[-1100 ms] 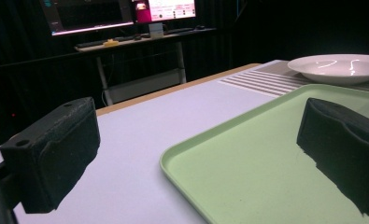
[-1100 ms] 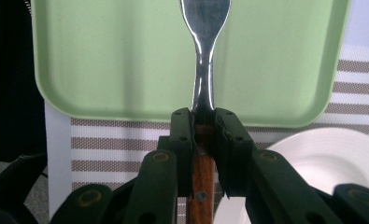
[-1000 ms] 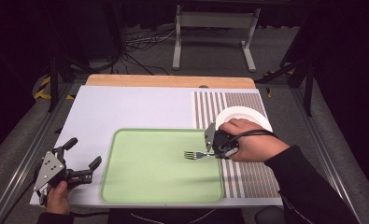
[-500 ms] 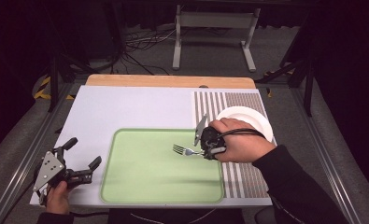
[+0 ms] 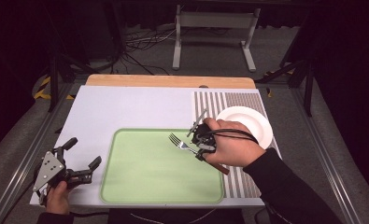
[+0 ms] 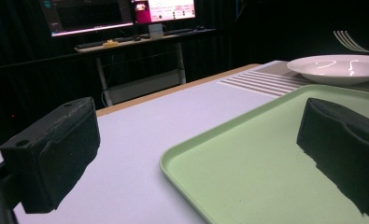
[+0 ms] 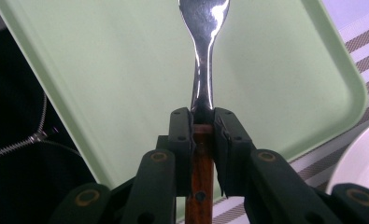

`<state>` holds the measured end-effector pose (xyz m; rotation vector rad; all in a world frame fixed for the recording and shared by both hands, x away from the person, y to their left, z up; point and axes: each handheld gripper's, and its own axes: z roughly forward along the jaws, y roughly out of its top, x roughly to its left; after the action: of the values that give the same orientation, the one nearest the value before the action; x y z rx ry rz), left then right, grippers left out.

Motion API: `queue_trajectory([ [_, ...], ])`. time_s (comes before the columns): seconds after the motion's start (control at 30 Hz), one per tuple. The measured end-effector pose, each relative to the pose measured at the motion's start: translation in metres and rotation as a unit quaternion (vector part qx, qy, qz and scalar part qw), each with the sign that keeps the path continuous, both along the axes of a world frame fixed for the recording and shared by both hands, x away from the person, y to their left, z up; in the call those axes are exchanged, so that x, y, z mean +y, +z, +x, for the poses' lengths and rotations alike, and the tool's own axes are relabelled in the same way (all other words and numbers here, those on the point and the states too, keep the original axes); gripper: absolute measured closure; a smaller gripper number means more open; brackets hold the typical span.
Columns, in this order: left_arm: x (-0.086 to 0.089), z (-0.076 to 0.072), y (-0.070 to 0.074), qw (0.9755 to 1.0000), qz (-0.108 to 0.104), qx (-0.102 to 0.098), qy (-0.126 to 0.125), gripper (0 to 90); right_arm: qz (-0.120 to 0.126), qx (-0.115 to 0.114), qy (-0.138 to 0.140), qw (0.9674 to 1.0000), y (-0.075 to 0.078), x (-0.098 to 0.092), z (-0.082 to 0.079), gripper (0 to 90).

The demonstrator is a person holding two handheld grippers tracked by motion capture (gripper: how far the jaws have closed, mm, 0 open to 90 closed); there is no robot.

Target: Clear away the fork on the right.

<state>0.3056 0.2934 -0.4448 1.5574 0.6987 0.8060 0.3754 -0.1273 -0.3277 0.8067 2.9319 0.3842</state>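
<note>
bare tray (image 5: 145, 182) ahead, plate (image 5: 252, 122) blocking the right

The fork's (image 7: 203, 51) tines ran off the top edge in the right gripper view, its wooden handle half buried between the jaws. In the left gripper view, the plate (image 6: 337, 69) was cropped at the right.

Glossy metal fork (image 7: 204, 56) with wooden handle; matt green plastic tray (image 5: 140, 177).
</note>
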Motion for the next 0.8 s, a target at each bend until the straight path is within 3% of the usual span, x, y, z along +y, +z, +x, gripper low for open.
queue_trajectory([
  [0.03,0.000,0.000,0.000,1.0000,0.000,0.000,0.000,0.0,0.000,0.000,0.000,1.0000,0.000,0.000,0.000,78.1],
  [0.1,0.000,0.000,0.000,1.0000,-0.001,0.000,0.001,0.0,0.012,0.009,-0.029,0.9995,0.000,0.002,0.000,78.0],
  [0.13,0.000,0.000,0.000,1.0000,0.000,0.001,0.001,0.0,0.032,0.024,-0.066,0.9970,0.002,0.002,-0.001,78.0],
  [0.27,0.000,0.000,0.000,1.0000,0.001,0.000,-0.001,0.0,0.044,0.014,-0.086,0.9952,0.003,0.004,0.000,78.0],
  [0.6,0.000,0.000,0.000,1.0000,0.000,0.000,0.000,0.0,0.051,0.019,-0.140,0.9887,-0.004,0.008,0.003,78.0],
  [0.8,0.000,0.000,0.000,1.0000,0.000,0.000,0.000,0.0,0.048,0.023,-0.150,0.9872,-0.008,0.010,0.006,77.9],
])
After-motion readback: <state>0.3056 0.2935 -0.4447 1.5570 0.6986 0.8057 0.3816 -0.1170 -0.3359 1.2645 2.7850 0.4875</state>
